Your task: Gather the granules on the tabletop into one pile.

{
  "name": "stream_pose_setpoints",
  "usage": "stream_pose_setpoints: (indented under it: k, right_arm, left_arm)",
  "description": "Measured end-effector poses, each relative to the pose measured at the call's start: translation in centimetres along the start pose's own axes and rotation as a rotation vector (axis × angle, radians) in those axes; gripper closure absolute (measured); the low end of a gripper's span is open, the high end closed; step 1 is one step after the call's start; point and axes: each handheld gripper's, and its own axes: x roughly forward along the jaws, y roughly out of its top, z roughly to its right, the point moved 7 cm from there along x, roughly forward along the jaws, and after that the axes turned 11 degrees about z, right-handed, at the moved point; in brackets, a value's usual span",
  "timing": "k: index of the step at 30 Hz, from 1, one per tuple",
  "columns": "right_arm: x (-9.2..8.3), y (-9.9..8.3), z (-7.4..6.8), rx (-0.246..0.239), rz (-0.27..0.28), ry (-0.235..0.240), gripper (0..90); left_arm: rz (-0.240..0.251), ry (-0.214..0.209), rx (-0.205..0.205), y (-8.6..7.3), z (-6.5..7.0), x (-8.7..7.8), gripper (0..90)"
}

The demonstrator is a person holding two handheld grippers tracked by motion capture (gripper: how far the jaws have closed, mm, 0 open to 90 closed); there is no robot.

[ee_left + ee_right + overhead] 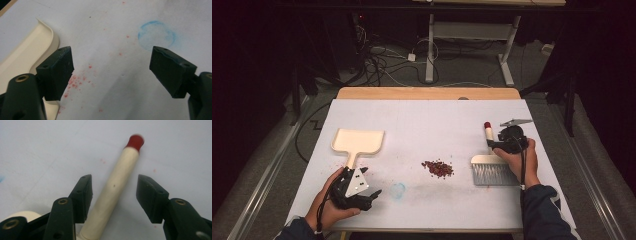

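Note:
A cream dustpan (358, 141) lies flat at the left, its handle toward me. My left gripper (371, 182) rests on the table just past that handle, open with only bare sheet between its fingers; in the left gripper view (111, 53) the dustpan (27, 55) edge is by the left jaw. A small brush (494, 172) with grey bristles lies at the right. Its cream handle (117, 177) with a red cap (135, 142) runs between the jaws of my right gripper (113, 178), which is open, with a gap at the right jaw. A heap of red crumbs (438, 168) sits mid-table.
A white sheet (427, 120) covers the table, with a wooden strip (427, 93) along the far edge. A faint blue ring stain (398, 190) lies right of my left gripper, and red specks (75, 82) dot the sheet near it. Cables and table legs stand beyond.

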Motion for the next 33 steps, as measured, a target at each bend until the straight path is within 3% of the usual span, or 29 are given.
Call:
stream_pose_setpoints:
  k: [8,16,24,29,33]
  right_arm:
    - [-3.2,2.6,-0.9,-0.062,0.199,0.047,43.4]
    - [-5.4,3.8,-1.7,-0.103,0.309,0.048,35.5]
    - [-7.2,4.4,-3.1,-0.149,0.376,0.053,24.4]
    - [-8.1,4.5,-4.3,-0.171,0.409,0.099,23.0]
    - [-8.8,4.5,-5.0,-0.200,0.430,0.084,22.9]
  left_arm:
    - [0.005,0.006,-0.003,0.0,0.0,-0.1,18.7]
    - [0.004,0.010,-0.004,0.1,0.0,-0.1,18.6]
    - [0.004,0.010,0.000,0.1,0.0,-0.2,18.5]
    - [0.007,0.016,-0.011,0.1,-0.1,-0.3,18.5]
    - [0.009,0.018,-0.013,0.1,-0.2,-0.3,18.5]
